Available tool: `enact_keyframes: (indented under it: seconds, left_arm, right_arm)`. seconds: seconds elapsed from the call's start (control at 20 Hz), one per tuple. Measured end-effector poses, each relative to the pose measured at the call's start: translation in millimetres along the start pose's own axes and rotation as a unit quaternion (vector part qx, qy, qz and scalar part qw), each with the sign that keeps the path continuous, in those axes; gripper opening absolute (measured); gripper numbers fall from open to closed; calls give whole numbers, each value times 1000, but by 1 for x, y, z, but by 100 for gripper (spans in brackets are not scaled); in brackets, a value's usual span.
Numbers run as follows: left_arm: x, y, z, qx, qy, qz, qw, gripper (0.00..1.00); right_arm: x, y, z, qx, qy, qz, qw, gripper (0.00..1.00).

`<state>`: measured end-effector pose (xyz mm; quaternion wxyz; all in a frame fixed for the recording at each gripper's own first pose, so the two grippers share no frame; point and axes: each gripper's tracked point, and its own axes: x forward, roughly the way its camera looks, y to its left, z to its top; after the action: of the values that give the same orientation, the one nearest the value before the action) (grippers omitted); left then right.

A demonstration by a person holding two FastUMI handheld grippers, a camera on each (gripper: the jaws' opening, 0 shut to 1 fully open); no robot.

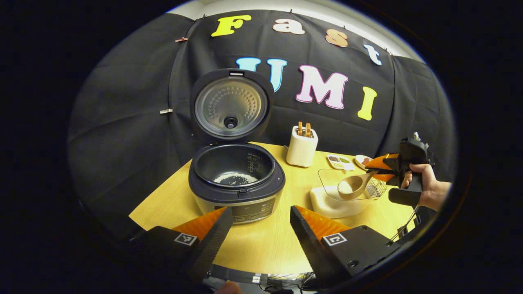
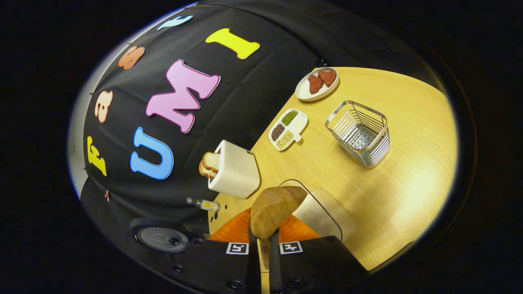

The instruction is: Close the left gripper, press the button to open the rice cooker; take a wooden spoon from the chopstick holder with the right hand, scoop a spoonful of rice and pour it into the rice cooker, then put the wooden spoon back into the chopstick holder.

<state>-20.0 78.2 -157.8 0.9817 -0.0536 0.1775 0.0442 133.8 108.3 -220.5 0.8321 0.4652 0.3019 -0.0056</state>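
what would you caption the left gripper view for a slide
Rice cooker open on the table, left gripper open before it, right gripper holding a wooden spoon of rice.

The rice cooker (image 1: 236, 179) is standing open at centre, a little rice lying in its pot. To the right, the right gripper (image 1: 378, 171) is gripping a wooden spoon (image 1: 354, 187) carrying rice above a clear container (image 1: 337, 200).

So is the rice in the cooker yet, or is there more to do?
Partly. The rice cooker lid is open and some rice already lies in its pot. The right gripper holds the wooden spoon, full of rice, above the clear rice box. Left: tip it into the cooker, then put the spoon back in the wire holder.
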Motion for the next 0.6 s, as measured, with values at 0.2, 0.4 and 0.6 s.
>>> enact_keyframes:
  seconds: [0.2,0.4,0.6]
  left_arm:
    - [-6,6,1,1,-6,3,1000,96]
    - [-14,13,-1,3,-15,6,1000,96]
    - [-19,24,-7,-27,-15,18,999,96]
  right_arm:
    - [-6,23,6,39,5,14,999,13]
    - [-9,67,2,54,17,39,998,12]
    - [-6,119,-17,50,39,73,995,12]
